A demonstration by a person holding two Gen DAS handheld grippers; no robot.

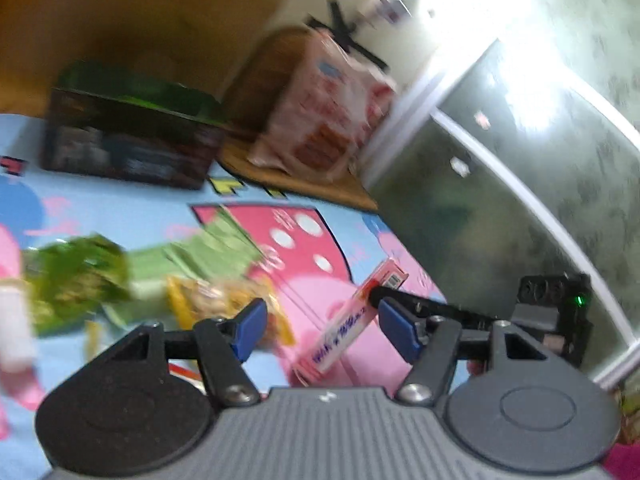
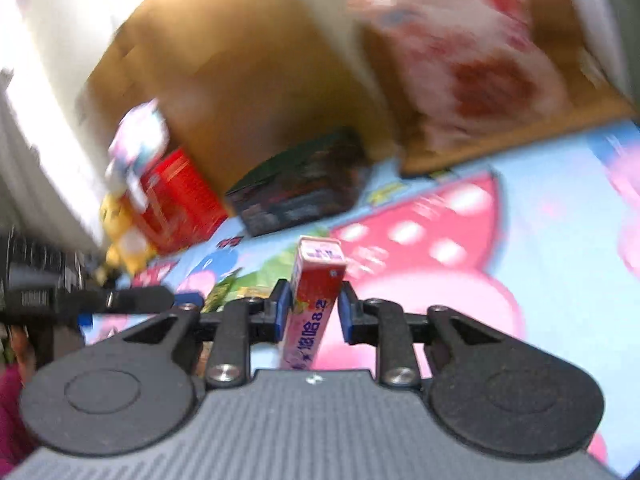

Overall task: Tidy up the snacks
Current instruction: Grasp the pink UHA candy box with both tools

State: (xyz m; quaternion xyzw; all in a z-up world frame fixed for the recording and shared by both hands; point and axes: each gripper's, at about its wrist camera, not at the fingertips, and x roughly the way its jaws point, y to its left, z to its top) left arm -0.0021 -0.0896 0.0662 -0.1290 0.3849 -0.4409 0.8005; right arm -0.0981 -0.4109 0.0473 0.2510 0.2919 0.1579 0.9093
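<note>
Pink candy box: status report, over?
Right gripper shut on pink candy box, lifted off mat. Left gripper open, empty. Path unobstructed.

The pink snack box (image 2: 316, 300) reads "8.2" after blurred Chinese characters.

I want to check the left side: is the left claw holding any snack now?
No, the left claw is open, with nothing between its blue pads.
</note>
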